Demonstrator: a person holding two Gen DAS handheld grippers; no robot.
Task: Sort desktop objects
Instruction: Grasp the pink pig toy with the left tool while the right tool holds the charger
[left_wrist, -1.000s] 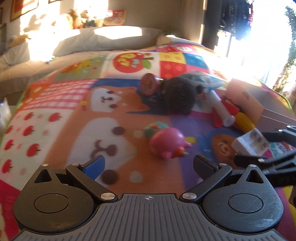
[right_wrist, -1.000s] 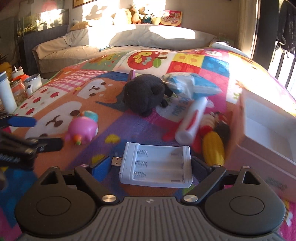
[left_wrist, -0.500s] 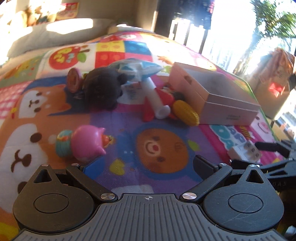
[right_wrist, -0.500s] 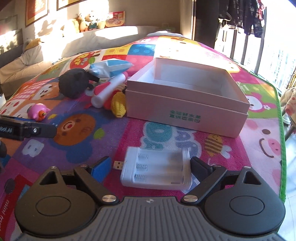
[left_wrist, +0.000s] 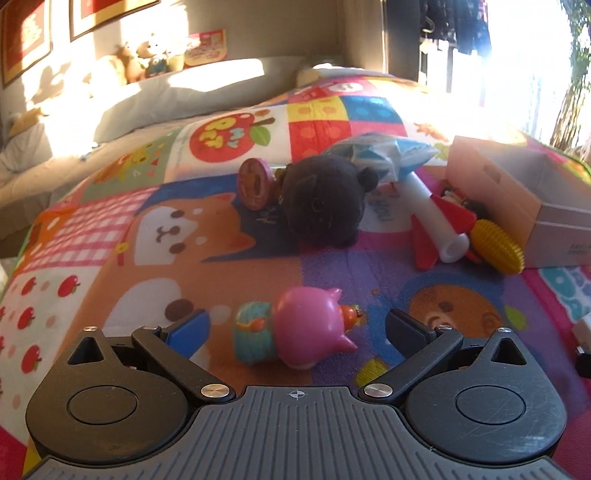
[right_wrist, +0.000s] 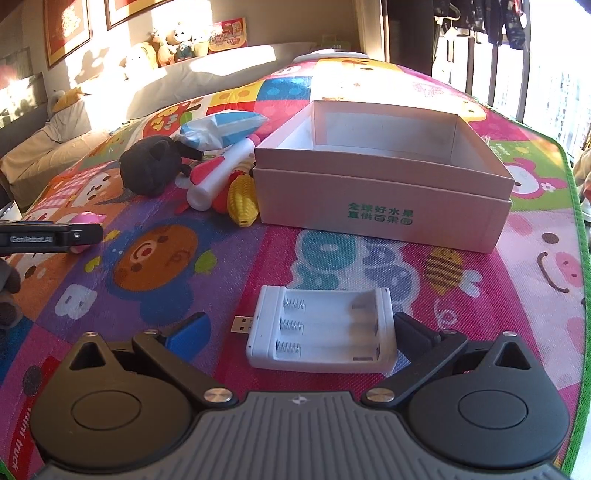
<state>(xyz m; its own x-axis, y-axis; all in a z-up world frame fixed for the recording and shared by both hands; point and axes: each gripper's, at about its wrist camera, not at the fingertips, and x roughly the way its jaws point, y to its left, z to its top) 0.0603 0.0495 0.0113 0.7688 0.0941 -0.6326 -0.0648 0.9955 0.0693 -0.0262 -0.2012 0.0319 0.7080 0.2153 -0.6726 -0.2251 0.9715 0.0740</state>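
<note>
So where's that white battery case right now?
In the right wrist view the battery case lies flat on the mat, between the opening jaws of the right gripper, in front of the cardboard box.

Both handheld tools share one build: the left gripper (left_wrist: 297, 325) and right gripper (right_wrist: 301, 326) have ribbed grey bodies, black rounded housings, silver screws, one blue pad and one black.

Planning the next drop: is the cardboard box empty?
Cannot tell fully: the cardboard box is open and its visible interior is bare, but the near wall hides some floor.
</note>
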